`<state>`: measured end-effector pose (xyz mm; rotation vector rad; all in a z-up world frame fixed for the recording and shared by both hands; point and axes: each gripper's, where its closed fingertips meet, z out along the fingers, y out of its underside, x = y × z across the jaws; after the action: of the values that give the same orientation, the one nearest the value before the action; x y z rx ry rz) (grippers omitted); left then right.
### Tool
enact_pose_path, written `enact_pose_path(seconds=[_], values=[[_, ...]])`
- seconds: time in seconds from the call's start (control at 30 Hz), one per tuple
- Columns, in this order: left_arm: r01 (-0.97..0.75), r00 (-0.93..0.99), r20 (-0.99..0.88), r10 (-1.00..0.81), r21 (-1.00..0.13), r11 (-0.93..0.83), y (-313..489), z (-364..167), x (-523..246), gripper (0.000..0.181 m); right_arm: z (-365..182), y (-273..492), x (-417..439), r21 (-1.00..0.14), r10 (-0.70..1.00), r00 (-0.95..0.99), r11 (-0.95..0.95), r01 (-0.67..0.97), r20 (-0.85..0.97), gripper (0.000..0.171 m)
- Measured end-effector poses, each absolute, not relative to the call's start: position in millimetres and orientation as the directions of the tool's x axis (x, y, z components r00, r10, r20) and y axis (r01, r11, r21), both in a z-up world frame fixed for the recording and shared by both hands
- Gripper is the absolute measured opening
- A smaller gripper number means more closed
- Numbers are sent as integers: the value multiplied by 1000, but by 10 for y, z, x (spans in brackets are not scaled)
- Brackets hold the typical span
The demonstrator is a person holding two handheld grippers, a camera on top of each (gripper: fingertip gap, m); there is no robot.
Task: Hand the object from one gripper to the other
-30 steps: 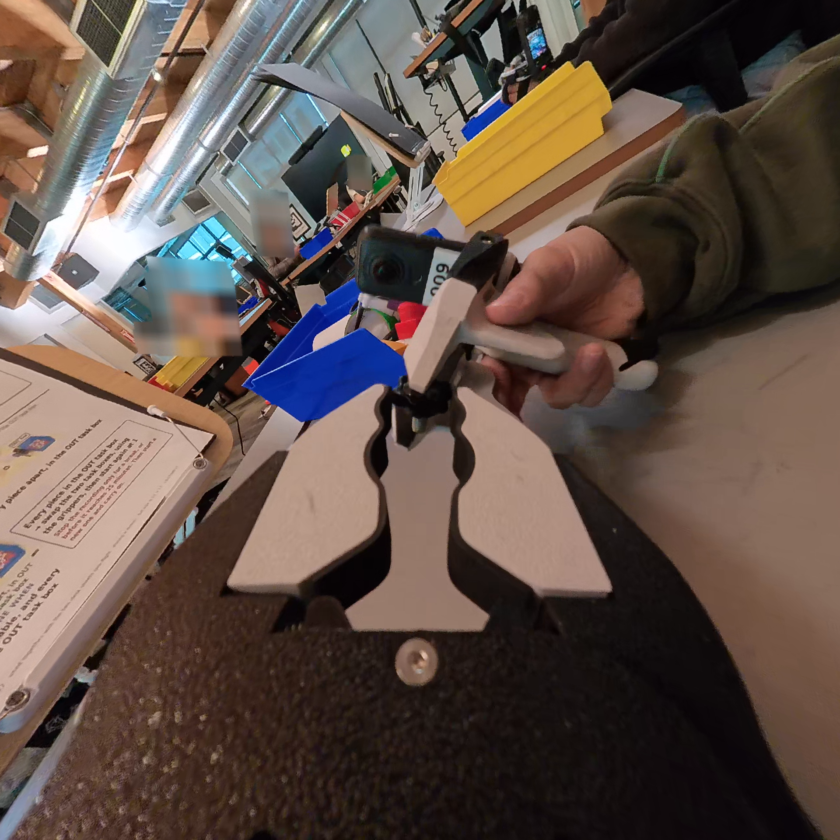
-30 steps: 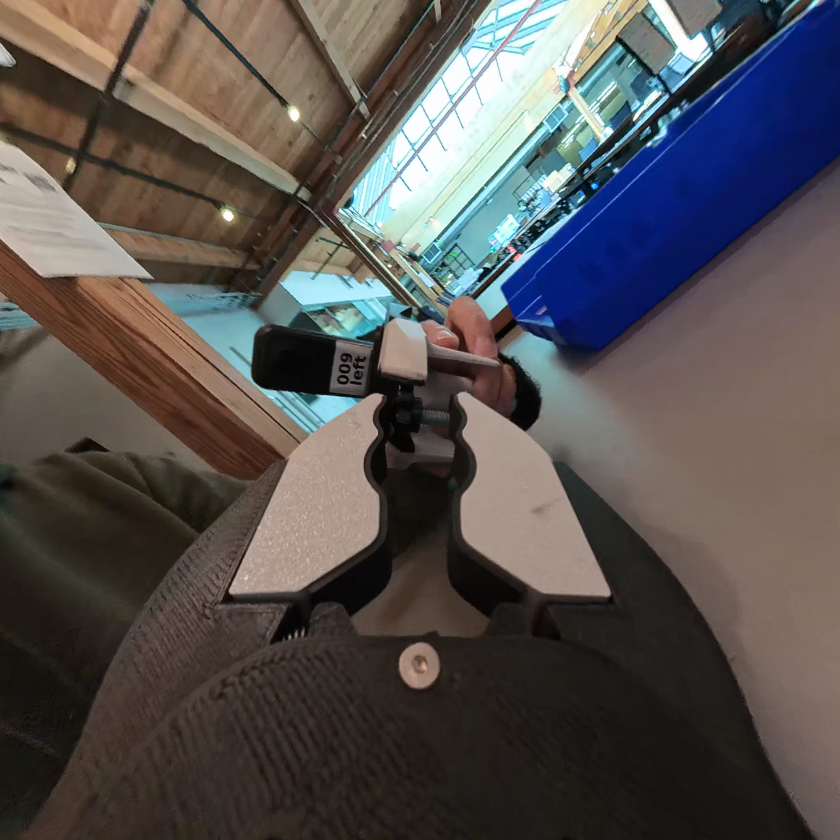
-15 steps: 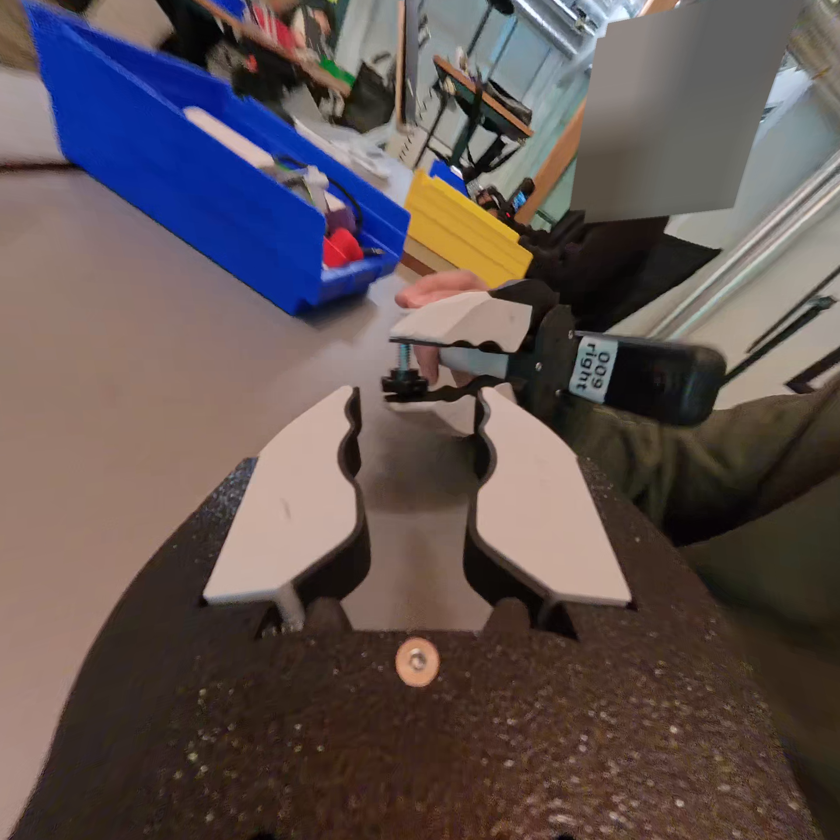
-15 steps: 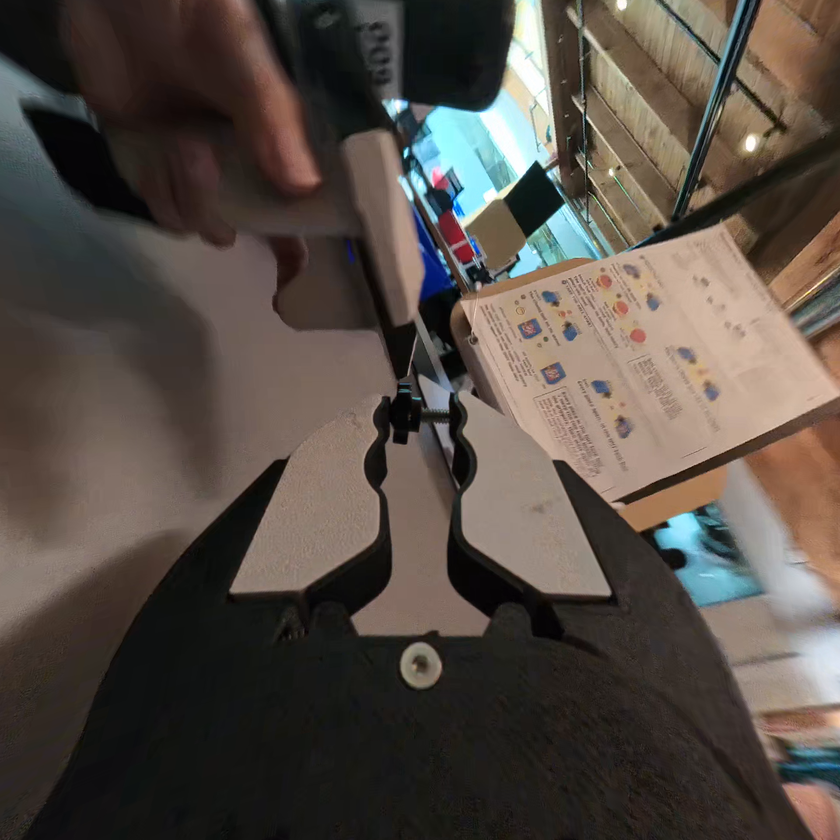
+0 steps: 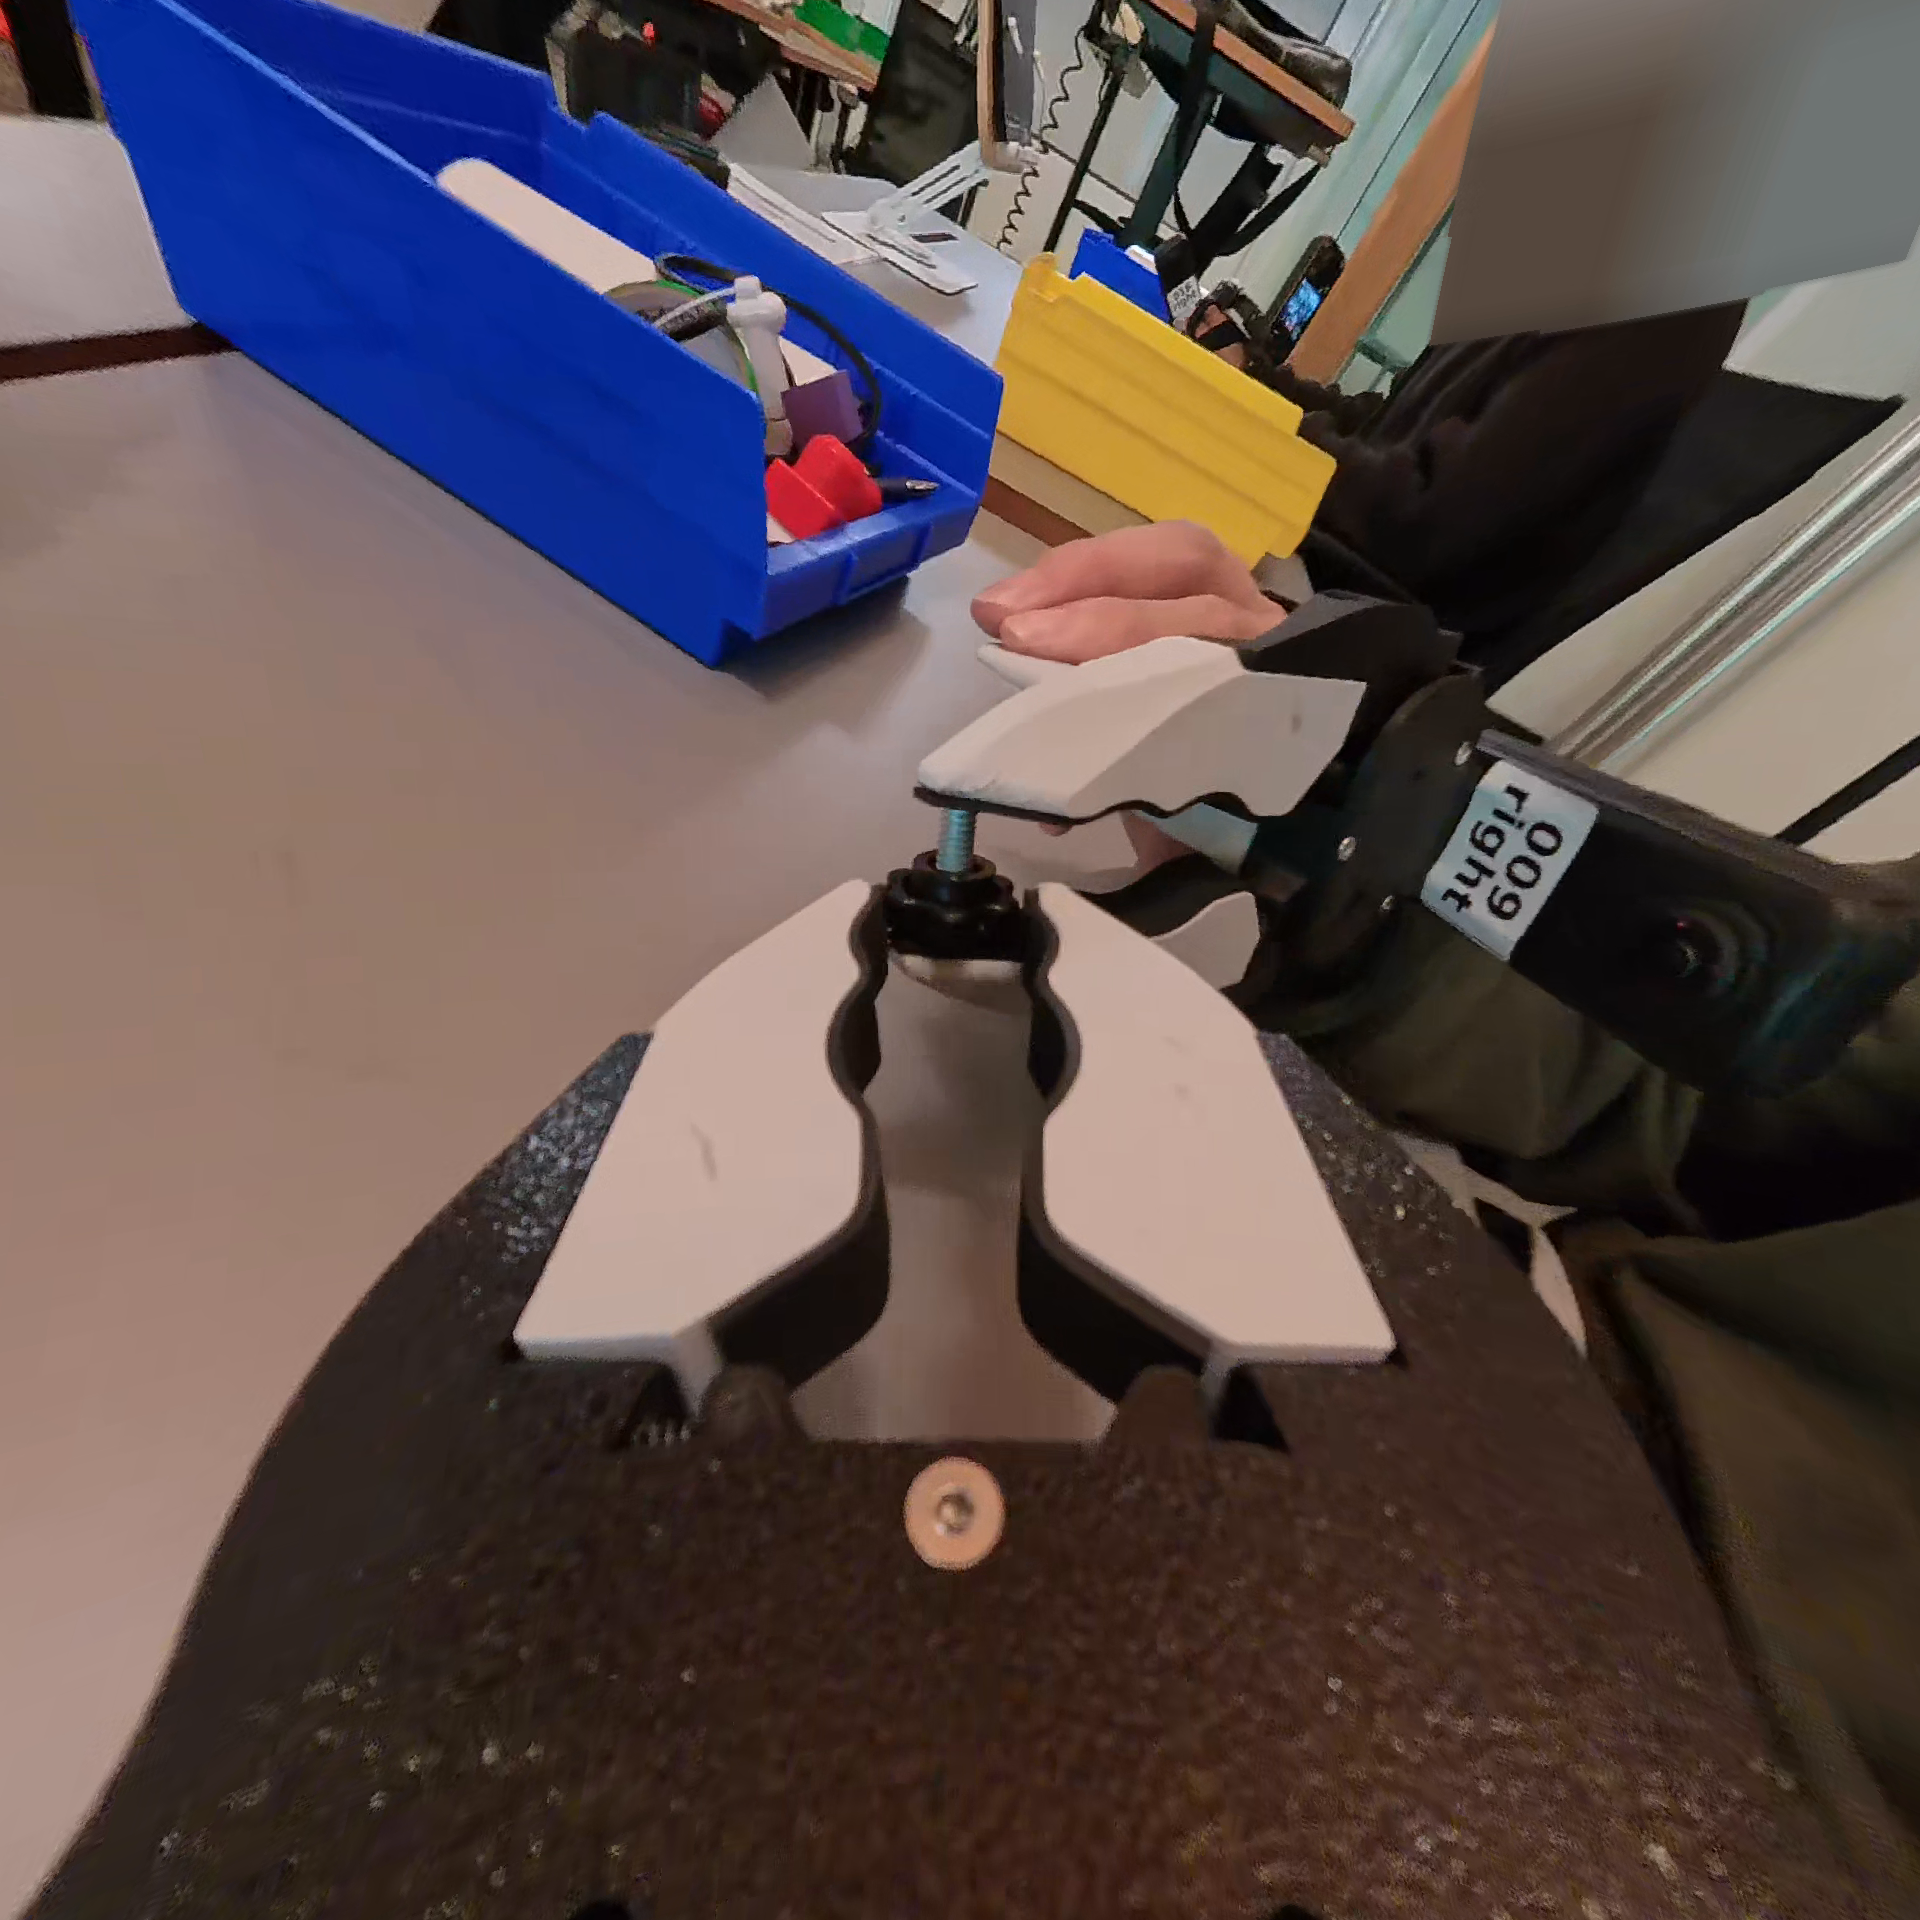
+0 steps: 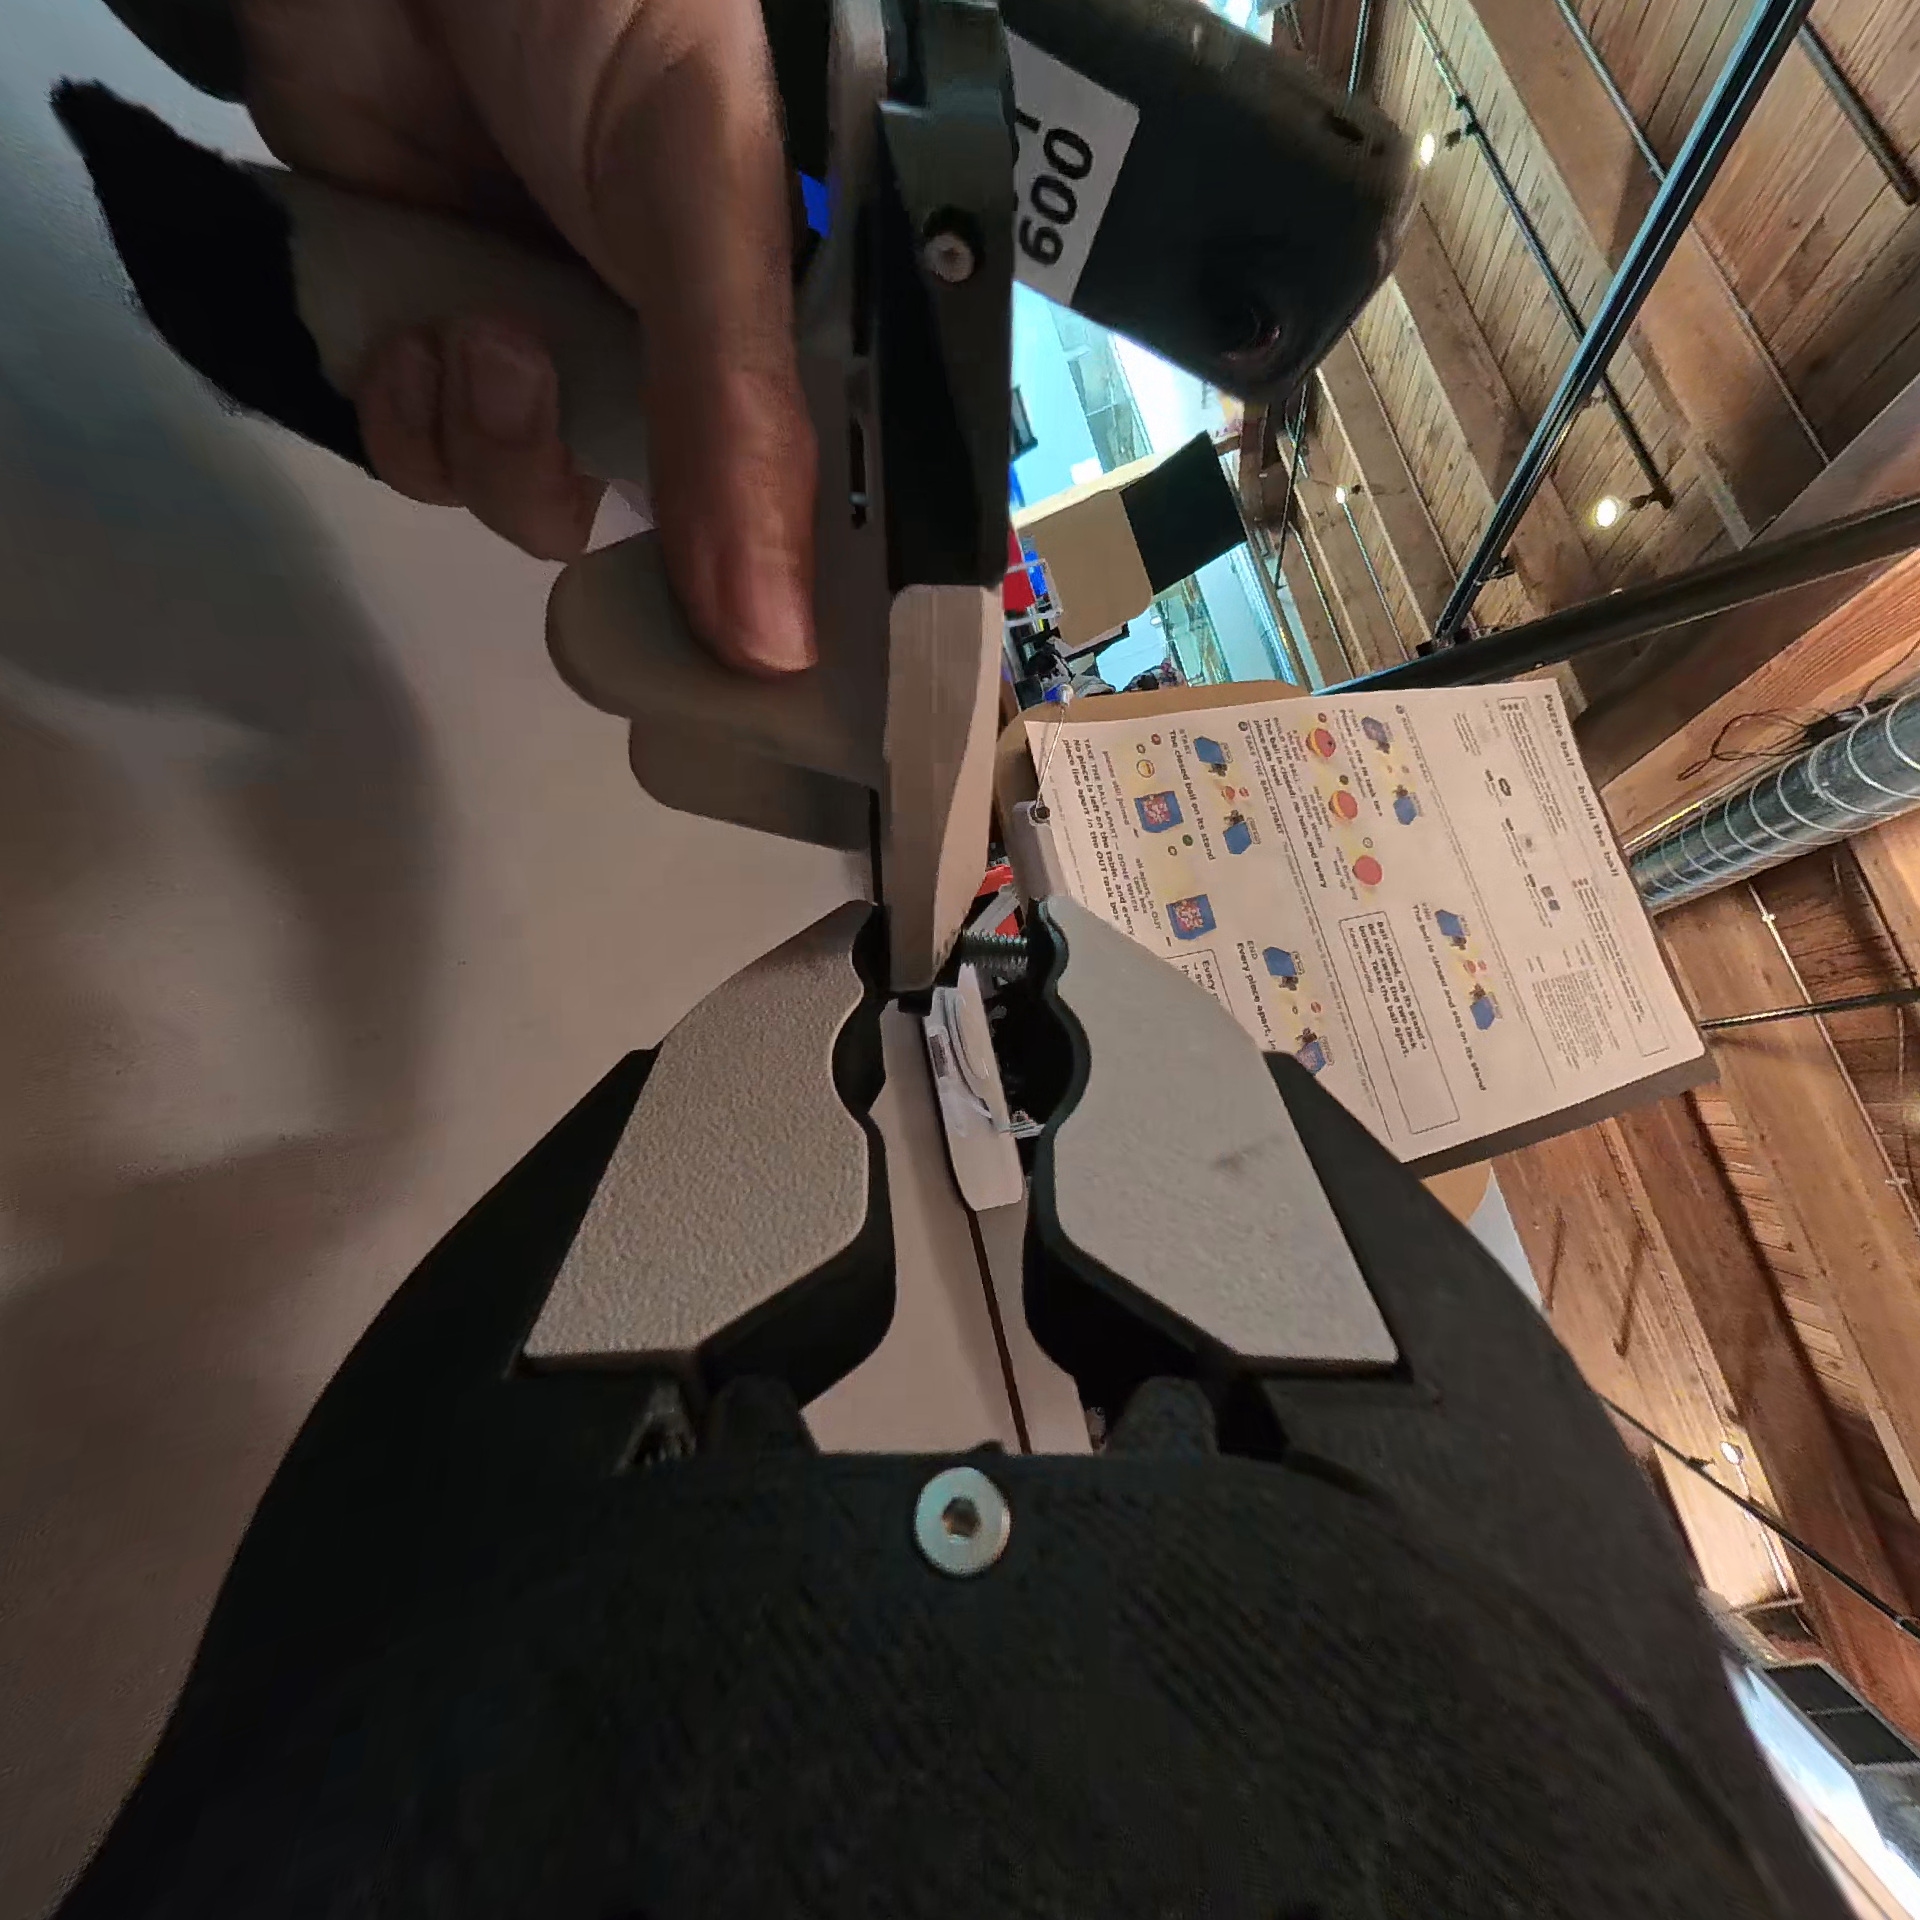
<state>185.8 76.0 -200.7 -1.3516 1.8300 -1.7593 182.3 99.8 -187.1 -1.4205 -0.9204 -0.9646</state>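
Grey tabletop (image 5: 312,831) is spreading under your work. You are passing a small screw (image 5: 951,888), its black ribbed knob under a silvery threaded shank. Your left gripper (image 5: 951,920) is closing its pale, wavy-edged fingers (image 5: 769,1039) on the knob, while your right gripper (image 6: 951,956) is clamping the shank's ends. Beyond, a glossy blue bin (image 5: 447,312) is sitting.

Workshop or maker-type lab — grey worktable (image 5: 312,831) with blue parts bin (image 5: 436,312) of loose bits and cables, yellow bin (image 5: 1143,416) behind. More cluttered benches (image 5: 1226,62) farther back. Overhead: timber ceiling (image 6: 1714,260), exposed metal duct (image 6: 1787,790) — instruction sheet on board (image 6: 1351,914).
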Motion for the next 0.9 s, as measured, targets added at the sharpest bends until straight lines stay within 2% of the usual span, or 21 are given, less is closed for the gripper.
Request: enact_pose_path(seconds=[0.13, 0.17, 0.23, 0.33, 0.4, 0.43, 0.47, 0.53, 0.57, 0.7, 0.73, 0.83, 0.9], values=[[-394, -553, 359, -752, -908, -143, 764, -2002, 1859, 23, -1870, 999, 1826, -397, 11, 399, -63, 916, 917, 26], [-385, -563, 351, -748, -913, -139, 770, -1998, 1853, 23, -1870, 999, 1815, -439, 14, 440, -55, 897, 898, 31], [-349, -590, 319, -742, -929, -121, 791, -1968, 1830, 23, -1853, 998, 1793, -592, 31, 592, -17, 806, 805, 41], [-260, -627, 242, -741, -961, -94, 864, -1887, 1787, 23, -1786, 975, 1746, -836, 135, 825, 65, 545, 548, 56], [-187, -642, 177, -746, -980, -71, 917, -1835, 1757, 23, -1722, 953, 1695, -962, 263, 925, 85, 260, 273, 66], [-172, -647, 158, -746, -983, -59, 932, -1830, 1742, 23, -1664, 931, 1674, -989, 321, 936, 94, 117, 141, 63], [-170, -645, 151, -749, -984, -53, 946, -1837, 1740, 23, -1590, 908, 1684, -994, 352, 935, 113, 2, 42, 53], [-173, -637, 139, -758, -984, -35, 957, -1867, 1750, 23, -1461, 846, 1706, -976, 392, 918, 172, -135, -58, 23], [-169, -646, 127, -753, -985, -21, 933, -1876, 1744, 23, -1433, 832, 1715, -969, 401, 912, 184, -167, -81, 17], [-138, -686, 59, -725, -989, 51, 800, -1897, 1710, 22, -1548, 876, 1673, -984, 413, 907, 110, -139, -82, 27], [-144, -689, 53, -723, -988, 64, 783, -1916, 1710, 22, -1557, 877, 1639, -985, 425, 902, 105, -133, -77, 24], [-149, -694, 48, -719, -986, 78, 757, -1942, 1708, 23, -1606, 886, 1606, -992, 428, 902, 83, -96, -52, 0], [-151, -691, 36, -722, -984, 96, 758, -1964, 1711, 23, -1650, 901, 1617, -995, 421, 905, 57, -85, -53, 0]])
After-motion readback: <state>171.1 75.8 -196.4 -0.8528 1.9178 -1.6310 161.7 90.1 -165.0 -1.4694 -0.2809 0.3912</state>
